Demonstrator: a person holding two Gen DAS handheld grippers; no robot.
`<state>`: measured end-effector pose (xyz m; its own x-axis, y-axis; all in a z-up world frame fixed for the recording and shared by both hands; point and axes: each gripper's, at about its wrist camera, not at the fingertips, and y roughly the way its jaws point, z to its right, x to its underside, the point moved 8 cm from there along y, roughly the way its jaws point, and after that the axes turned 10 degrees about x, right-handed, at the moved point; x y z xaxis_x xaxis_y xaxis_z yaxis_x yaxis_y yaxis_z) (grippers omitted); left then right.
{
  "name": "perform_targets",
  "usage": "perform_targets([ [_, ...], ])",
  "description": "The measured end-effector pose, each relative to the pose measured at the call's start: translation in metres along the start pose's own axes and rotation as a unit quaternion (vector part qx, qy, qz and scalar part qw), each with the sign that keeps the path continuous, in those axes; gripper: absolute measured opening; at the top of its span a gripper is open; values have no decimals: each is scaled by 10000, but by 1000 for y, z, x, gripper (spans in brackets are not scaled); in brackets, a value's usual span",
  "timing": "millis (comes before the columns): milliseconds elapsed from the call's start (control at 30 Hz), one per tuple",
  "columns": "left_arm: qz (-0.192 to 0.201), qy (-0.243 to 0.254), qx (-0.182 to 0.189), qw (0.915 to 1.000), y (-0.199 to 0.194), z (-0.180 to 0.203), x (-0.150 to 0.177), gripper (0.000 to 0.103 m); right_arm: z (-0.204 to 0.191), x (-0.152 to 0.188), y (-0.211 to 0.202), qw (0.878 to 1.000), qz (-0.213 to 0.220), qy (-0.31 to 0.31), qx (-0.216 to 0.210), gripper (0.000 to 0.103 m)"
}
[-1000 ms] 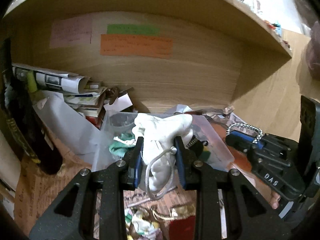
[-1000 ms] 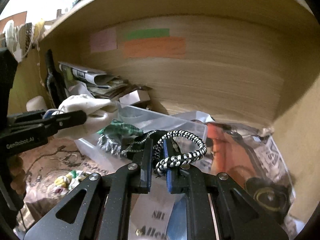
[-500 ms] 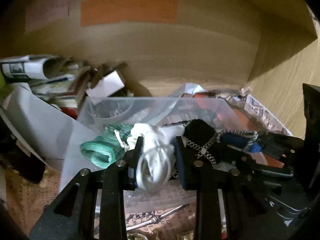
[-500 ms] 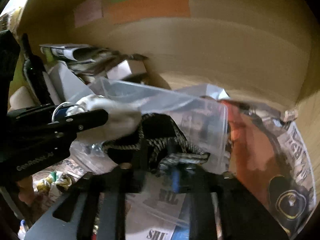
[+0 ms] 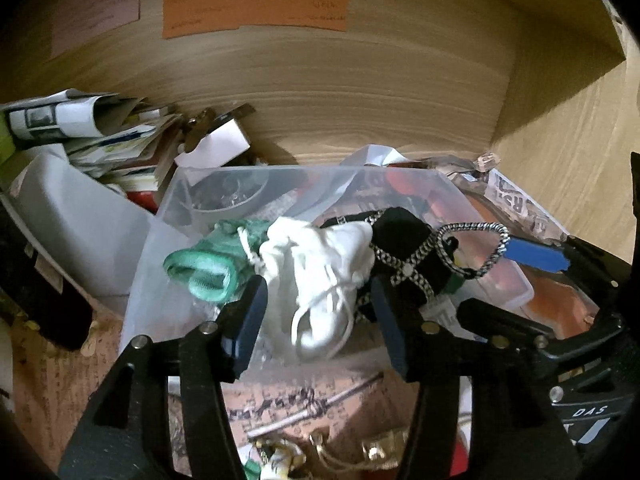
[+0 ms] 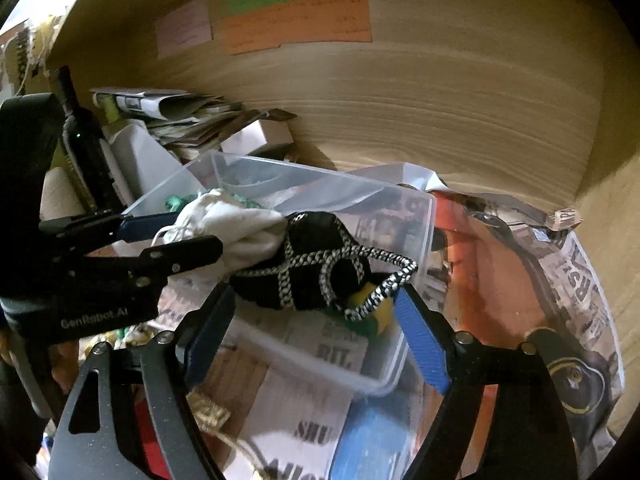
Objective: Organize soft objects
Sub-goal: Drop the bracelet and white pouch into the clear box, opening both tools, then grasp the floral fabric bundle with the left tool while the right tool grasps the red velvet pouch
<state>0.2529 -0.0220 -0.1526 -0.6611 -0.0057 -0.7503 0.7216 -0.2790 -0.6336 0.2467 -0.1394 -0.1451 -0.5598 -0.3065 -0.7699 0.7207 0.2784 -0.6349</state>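
Observation:
A clear plastic bin (image 5: 400, 176) (image 6: 416, 216) stands on the cluttered shelf. A white drawstring pouch (image 5: 320, 264) (image 6: 236, 228) lies in it, beside a green knitted piece (image 5: 208, 264). A black pouch with a black-and-white cord (image 5: 412, 256) (image 6: 316, 276) lies to the right of the white one. My left gripper (image 5: 318, 312) is open, its jaws spread on either side of the white pouch. My right gripper (image 6: 316, 320) is open, its jaws spread around the black pouch, over the bin's front edge. Each gripper shows in the other's view.
A dark bottle (image 6: 82, 140) and rolled newspapers (image 5: 60, 120) stand at the left. A white lid (image 5: 72, 220) leans by the bin. An orange bag on newspaper (image 6: 492, 260) lies at the right. Paper notes (image 5: 256, 4) are stuck on the wooden back wall.
Both grippers moved down into the bin and opened. The white pouch and the black corded pouch were let go and now lie in the bin.

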Motion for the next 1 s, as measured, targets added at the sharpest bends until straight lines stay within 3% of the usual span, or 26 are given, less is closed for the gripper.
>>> perform_targets([
  [200, 273, -38, -35, 9996, -35, -3, 5, 67, 5, 10, -17, 9998, 161, 110, 79, 83],
  [433, 461, -32, -187, 9988, -76, -14, 19, 70, 4, 16, -38, 9991, 351, 234, 106, 84],
  [567, 438, -106, -316, 9985, -87, -23, 39, 89, -8, 20, -45, 9990, 422, 123, 63, 85],
  [1000, -407, -270, -326, 9983, -69, -32, 117, 89, -66, 74, -30, 9979, -310, 12, -561, 85],
])
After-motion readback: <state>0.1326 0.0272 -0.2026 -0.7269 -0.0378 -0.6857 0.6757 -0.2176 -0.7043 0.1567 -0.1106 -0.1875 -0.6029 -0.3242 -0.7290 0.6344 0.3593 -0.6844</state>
